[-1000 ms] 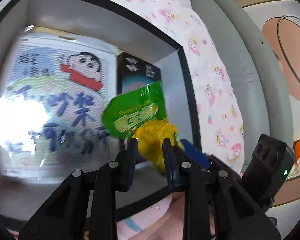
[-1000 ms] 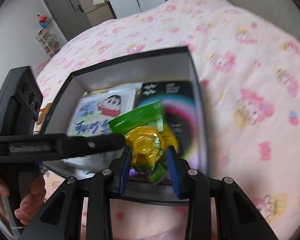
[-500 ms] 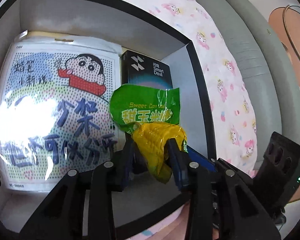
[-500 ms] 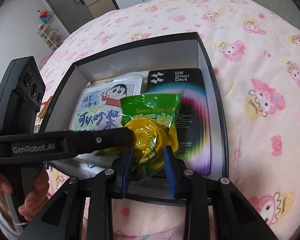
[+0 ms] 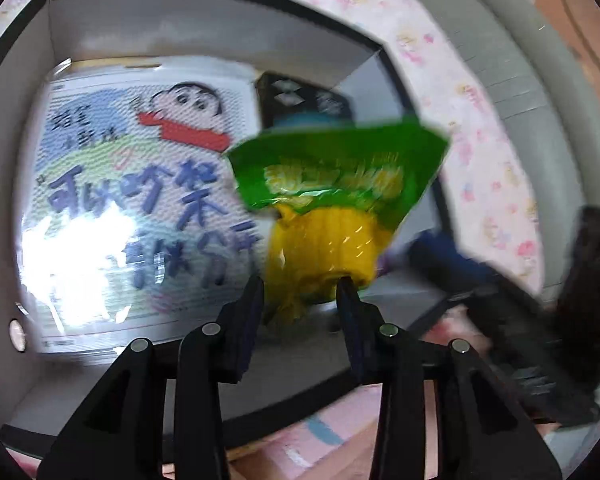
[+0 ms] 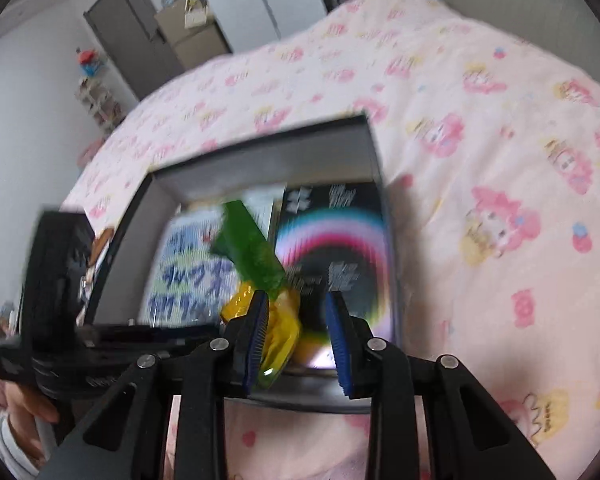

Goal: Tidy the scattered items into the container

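Observation:
A green and yellow corn snack bag [image 5: 332,208] hangs over the black-rimmed grey box [image 5: 204,20]. My left gripper [image 5: 300,300] has its jaws around the bag's yellow lower end. In the right wrist view the bag [image 6: 260,264] leans against my right gripper's left finger, and my right gripper [image 6: 298,332] stands open with a gap on its right side. The box [image 6: 260,152] holds a cartoon picture pack [image 5: 132,192] and a black Smart Devil box [image 6: 336,240]. Both views are blurred.
The box lies on a pink cartoon-print bed cover [image 6: 480,140]. A grey padded headboard [image 5: 520,92] runs along the right of the left wrist view. A wardrobe and door [image 6: 148,28] stand far behind the bed.
My right gripper has opened and let go of the bag. The bag has tilted and swung, now held at my left gripper. Both grippers have moved quickly.

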Tool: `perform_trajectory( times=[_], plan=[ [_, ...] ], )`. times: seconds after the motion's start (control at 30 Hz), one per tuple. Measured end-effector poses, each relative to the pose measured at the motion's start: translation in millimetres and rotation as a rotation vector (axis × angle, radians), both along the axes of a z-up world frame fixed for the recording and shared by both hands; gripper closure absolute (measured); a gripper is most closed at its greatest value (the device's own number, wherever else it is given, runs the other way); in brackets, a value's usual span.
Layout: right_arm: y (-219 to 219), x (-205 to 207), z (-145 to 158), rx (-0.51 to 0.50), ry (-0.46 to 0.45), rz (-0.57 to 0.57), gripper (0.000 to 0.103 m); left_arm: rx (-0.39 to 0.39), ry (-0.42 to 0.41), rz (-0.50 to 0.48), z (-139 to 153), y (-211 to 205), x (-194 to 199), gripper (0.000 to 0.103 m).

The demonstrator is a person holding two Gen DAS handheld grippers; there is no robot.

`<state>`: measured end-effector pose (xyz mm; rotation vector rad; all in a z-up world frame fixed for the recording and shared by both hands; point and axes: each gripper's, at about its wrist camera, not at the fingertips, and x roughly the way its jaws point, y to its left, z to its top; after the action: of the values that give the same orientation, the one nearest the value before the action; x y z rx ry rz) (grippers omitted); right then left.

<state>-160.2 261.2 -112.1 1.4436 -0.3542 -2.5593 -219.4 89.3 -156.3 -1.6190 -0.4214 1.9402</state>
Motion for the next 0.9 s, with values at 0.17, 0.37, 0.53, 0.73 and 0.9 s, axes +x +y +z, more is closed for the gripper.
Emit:
perform_trajectory(
  times=[0.17,0.37,0.53,0.73,0.9],
  plan=[
    [-4,-2,-4,0.039,-0.022,0.002,0.077,0.062,0.016,0.040,9,-7,-5,0.066],
    [-1,-3,-3,0.036,-0.013,-0.017,0.077,0.099,-0.011,0.052,3,-2,-5,0.067],
    [3,-2,-1,0.052,0.001,-0.048,0.078,0.130,-0.034,0.063,-1,2,-6,0.069],
    [7,1,3,0.043,0.018,-0.065,0.078,0.179,-0.009,0.059,6,-12,-1,0.069],
    [2,12,16,0.076,0.067,-0.061,0.078,0.165,0.081,0.020,31,-32,24,0.069]
  ],
)
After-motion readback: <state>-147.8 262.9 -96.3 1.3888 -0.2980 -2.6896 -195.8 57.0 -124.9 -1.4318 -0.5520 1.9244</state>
